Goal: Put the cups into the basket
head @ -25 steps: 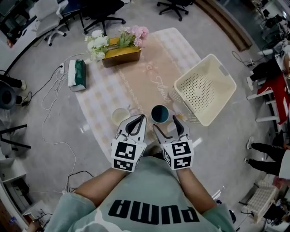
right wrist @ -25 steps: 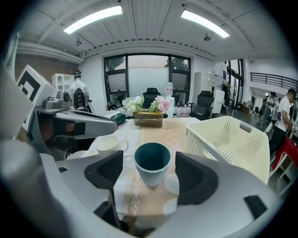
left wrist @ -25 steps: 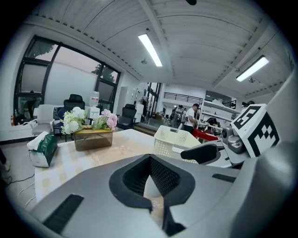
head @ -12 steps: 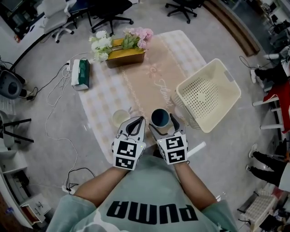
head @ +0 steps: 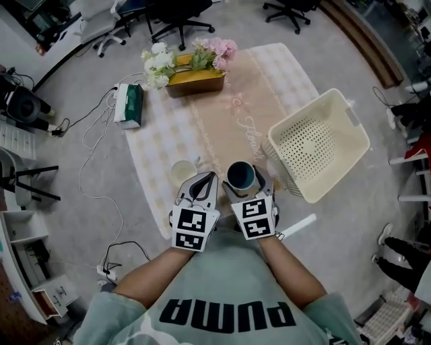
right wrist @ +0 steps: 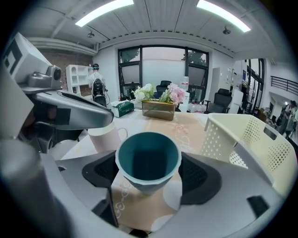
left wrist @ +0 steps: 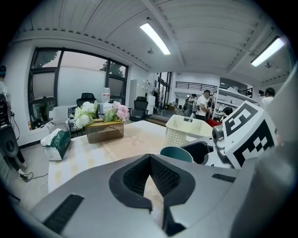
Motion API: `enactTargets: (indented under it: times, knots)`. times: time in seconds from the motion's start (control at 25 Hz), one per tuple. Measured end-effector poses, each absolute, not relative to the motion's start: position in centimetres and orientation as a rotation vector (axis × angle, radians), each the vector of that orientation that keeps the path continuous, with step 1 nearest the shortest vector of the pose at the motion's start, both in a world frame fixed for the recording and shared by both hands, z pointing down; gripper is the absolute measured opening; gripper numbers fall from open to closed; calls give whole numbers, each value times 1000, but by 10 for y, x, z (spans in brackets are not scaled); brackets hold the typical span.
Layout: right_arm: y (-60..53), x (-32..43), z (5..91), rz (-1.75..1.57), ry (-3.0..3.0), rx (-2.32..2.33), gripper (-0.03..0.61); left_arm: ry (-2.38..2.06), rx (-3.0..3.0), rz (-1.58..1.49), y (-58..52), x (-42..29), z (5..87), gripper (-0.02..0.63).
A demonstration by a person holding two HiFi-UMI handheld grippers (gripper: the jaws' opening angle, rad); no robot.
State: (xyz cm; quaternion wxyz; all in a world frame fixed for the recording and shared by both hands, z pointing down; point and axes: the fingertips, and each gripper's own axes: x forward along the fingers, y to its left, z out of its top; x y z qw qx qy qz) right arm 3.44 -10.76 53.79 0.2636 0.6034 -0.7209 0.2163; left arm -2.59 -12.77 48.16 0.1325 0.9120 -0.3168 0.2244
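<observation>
**Q:** Head view?
**A:** Teal cup (head: 240, 176) sits between my right gripper (head: 244, 192) jaws. White cup (head: 182, 172) is beside my left gripper (head: 210, 176), basket (head: 350, 145) to the right.
**Q:** Gripper views add?
**A:** Left: tips together, empty. Right: jaws just opened wide, flanking the upright teal cup.

Tall dark-framed windows (left wrist: 70, 79) stand far beyond the fingers (left wrist: 88, 186); strip lights (left wrist: 156, 39) cross a white ceiling, office chairs (head: 172, 20) on grey floor (head: 74, 81).
</observation>
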Motion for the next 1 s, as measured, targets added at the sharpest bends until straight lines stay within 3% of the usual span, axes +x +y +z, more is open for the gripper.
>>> enactTargets:
  times: [0.32,0.68,1.0]
  knots:
    - [-107,39,526,565,-2000,1608,376,-1000,2625,641,-129,-28,475,0]
    - [-115,48,451,464,-2102,1656,375,-1093,2611,553,-142,-22,444,0]
    - [-119,82,397,410,-2140,1709,376,-1072,2685,466,-152,28,393,0]
